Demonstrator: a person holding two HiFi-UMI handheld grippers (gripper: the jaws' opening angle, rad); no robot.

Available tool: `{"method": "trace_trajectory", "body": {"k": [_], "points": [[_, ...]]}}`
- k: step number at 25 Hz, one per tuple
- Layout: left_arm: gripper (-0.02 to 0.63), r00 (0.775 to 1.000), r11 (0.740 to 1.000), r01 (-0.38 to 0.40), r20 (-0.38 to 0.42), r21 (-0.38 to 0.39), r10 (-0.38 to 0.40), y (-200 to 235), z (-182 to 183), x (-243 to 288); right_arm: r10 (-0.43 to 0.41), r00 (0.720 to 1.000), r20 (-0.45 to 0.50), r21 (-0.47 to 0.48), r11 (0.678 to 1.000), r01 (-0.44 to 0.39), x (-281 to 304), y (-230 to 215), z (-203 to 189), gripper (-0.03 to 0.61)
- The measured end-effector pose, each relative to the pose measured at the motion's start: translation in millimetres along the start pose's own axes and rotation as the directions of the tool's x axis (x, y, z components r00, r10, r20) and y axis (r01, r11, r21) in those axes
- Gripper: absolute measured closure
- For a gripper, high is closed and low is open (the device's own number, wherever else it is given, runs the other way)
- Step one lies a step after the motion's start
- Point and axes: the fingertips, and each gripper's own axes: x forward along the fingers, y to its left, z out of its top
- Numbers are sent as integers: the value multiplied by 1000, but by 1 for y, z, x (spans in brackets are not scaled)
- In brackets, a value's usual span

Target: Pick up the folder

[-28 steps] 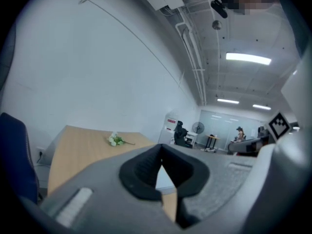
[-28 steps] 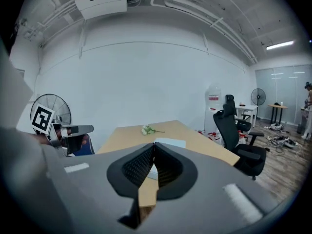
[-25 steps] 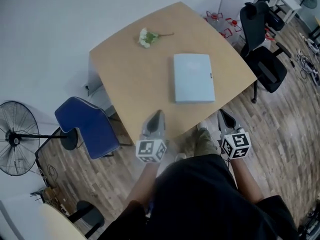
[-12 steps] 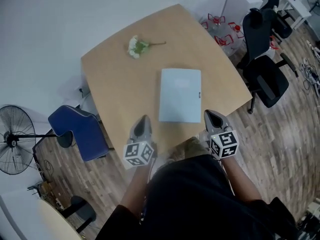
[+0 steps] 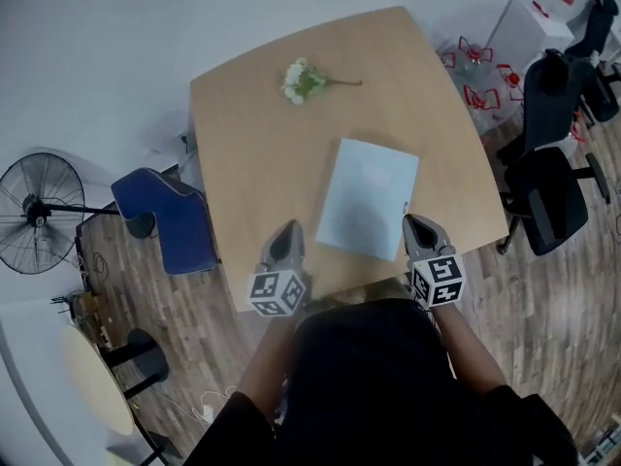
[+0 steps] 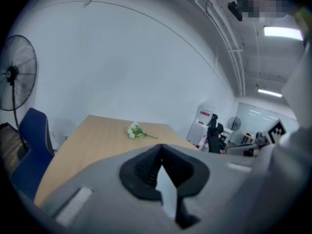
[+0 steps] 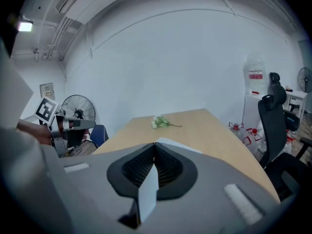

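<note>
The folder (image 5: 367,200), pale blue and closed, lies flat on the wooden table (image 5: 252,144), toward the table's front edge. The right gripper (image 5: 416,223) hovers at that edge just beside the folder's near right corner, jaws pressed together on nothing. The left gripper (image 5: 287,231) hangs over the same edge, left of the folder, likewise closed and empty. A sprig of white flowers (image 5: 304,81) lies at the table's far side.

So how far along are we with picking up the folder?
Nothing done yet: the folder lies flat on the table. In hand: the left gripper and right gripper flank its near end, both shut and empty. To do: open the jaws, grip the folder and lift it.
</note>
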Motion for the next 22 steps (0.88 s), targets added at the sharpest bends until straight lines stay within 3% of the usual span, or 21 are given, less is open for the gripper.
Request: {"method": "trace_trajectory", "body": {"k": [3, 9, 13, 22], "points": [[614, 998, 998, -55, -21, -6, 55, 1, -6, 5, 23, 999, -25, 21, 1000, -22, 16, -15, -5, 578], [614, 997, 997, -61, -43, -42, 59, 14, -18, 9, 10, 999, -52, 27, 1000, -9, 38, -18, -10, 578], [614, 997, 998, -33, -70, -59, 28, 18, -33, 18, -8, 997, -71, -1, 1000, 8, 38, -16, -15, 578], [614, 979, 995, 46, -192, -85, -62, 26, -83, 37, -58, 987, -148, 43, 997, 64, 39, -21, -48, 575]]}}
